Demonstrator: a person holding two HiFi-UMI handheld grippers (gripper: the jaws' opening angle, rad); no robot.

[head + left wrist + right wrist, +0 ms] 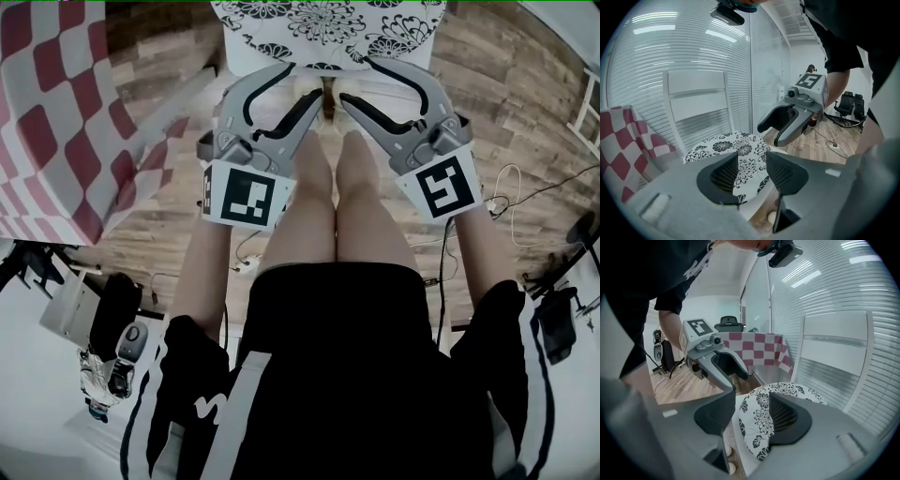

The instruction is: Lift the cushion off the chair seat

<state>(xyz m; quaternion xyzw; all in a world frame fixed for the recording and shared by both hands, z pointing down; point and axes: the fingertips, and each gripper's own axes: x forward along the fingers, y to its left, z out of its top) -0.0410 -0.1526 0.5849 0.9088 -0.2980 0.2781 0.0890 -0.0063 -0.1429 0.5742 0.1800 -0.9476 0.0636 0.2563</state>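
Note:
A round cushion (pixel 328 23) with a black-and-white flower print lies on a white chair seat at the top of the head view. Both grippers point down at its near edge, side by side. My left gripper (pixel 305 86) is open, and the cushion (pixel 740 150) shows through the gap between its jaws with nothing gripped. My right gripper (pixel 361 86) is open too, with the cushion's edge (pixel 757 420) showing in its gap, untouched. Each gripper sees the other: the right gripper (pixel 787 124) and the left gripper (pixel 723 365). The white slatted chair back (pixel 698 101) rises behind the cushion.
A table with a red-and-white checked cloth (pixel 56 112) stands left of the chair. White blinds (pixel 834 296) line the wall behind. Cables (pixel 511 187) lie on the wood floor at right. The person's legs and feet (pixel 328 178) stand just before the seat. Office chairs (pixel 848 105) stand further off.

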